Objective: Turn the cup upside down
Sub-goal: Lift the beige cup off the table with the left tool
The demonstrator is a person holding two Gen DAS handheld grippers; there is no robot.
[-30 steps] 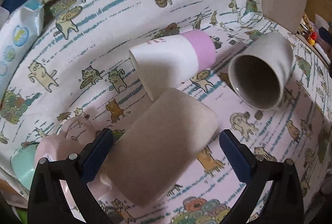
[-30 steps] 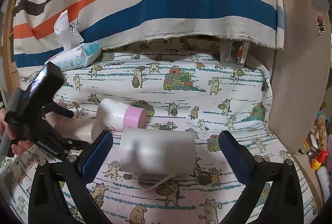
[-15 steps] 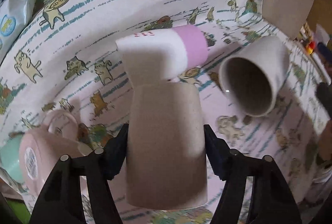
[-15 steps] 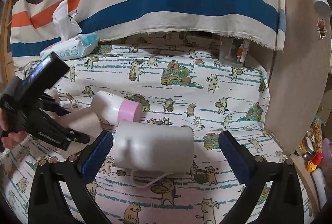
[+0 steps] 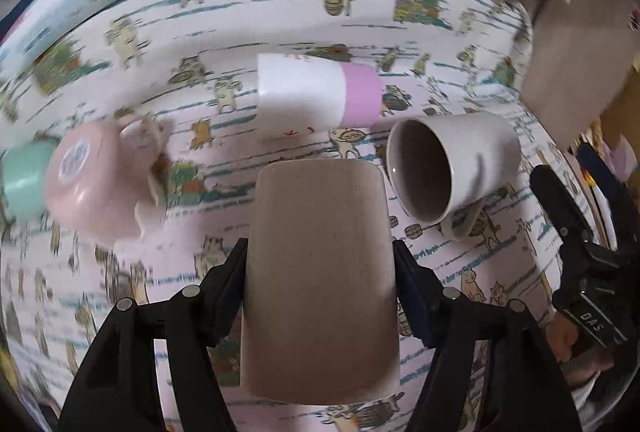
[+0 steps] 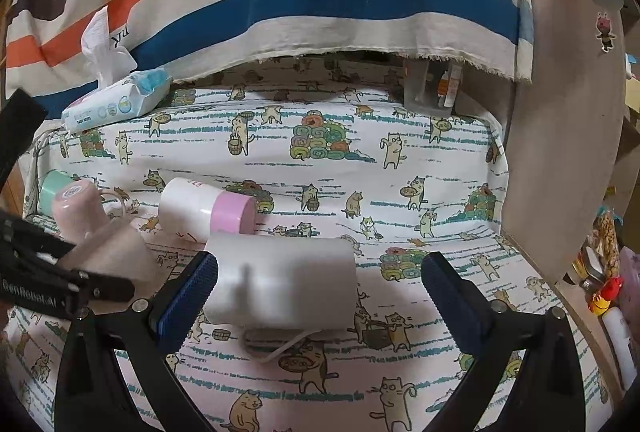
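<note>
My left gripper [image 5: 320, 272] is shut on a beige cup [image 5: 320, 280], gripping its sides and holding it above the cat-print cloth [image 5: 460, 44]; its closed base points away from the camera. The same cup [image 6: 116, 252] shows at the left in the right wrist view, held by the left gripper [image 6: 60, 272]. A white mug [image 5: 452, 168] lies on its side to the right, mouth toward the left camera. My right gripper [image 6: 320, 284] is open, its fingers on either side of this white mug [image 6: 280, 280] without touching it.
A white-and-pink cup [image 5: 320, 96] lies on its side behind. A pink mug [image 5: 100, 176] and a mint cup [image 5: 24, 176] sit at the left. A wipes pack [image 6: 116, 100] lies at the back left. A wooden panel [image 6: 560, 112] borders the right side.
My left gripper closed on the beige cup, lifted it and turned it; the view swung so the pink mug and mint cup came in. The right gripper moved closer to the white mug.
</note>
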